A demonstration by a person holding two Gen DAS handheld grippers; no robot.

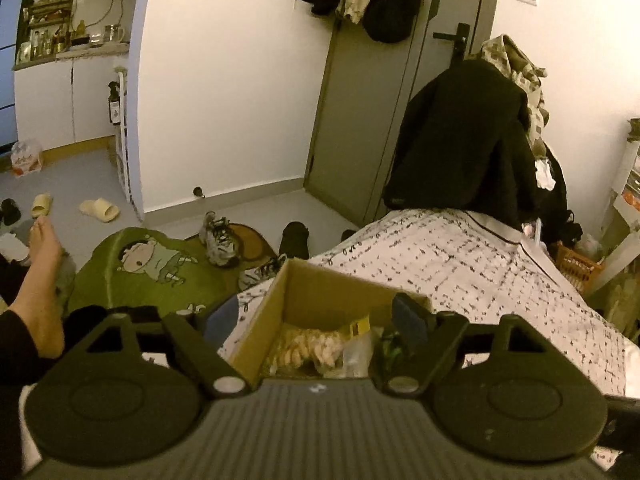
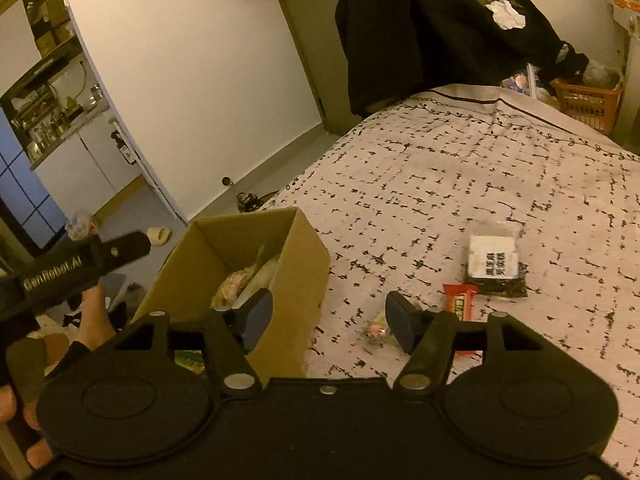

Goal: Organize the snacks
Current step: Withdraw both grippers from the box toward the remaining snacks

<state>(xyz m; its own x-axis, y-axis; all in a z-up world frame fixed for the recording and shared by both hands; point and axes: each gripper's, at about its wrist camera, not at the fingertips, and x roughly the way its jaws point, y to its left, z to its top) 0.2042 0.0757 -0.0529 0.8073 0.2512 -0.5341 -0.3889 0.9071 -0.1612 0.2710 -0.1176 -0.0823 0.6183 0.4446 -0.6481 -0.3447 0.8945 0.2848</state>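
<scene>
An open cardboard box [image 1: 320, 296] [image 2: 308, 276] stands at the bed's near left edge. It holds bagged pastries [image 1: 308, 348] [image 2: 234, 286], a yellow pack and a green one [image 1: 390, 346]. My left gripper [image 1: 316, 320] is open and straddles the box's near end; no pad visibly presses on it. In the right wrist view its body [image 2: 80, 266] reaches in from the box's left. My right gripper [image 2: 329, 318] is open and empty, at the box's right wall. On the bedspread to its right lie a small wrapped candy [image 2: 374, 330], a red packet [image 2: 460, 300] and a dark packet with a white label [image 2: 494, 264].
The patterned bedspread [image 2: 440, 184] runs back to a dark coat [image 2: 420, 32] draped at the bed's far end, with an orange basket [image 2: 588, 104] beside it. A person's bare leg [image 1: 38, 280], a green rug [image 1: 152, 272], shoes [image 1: 218, 240] and slippers lie on the floor to the left.
</scene>
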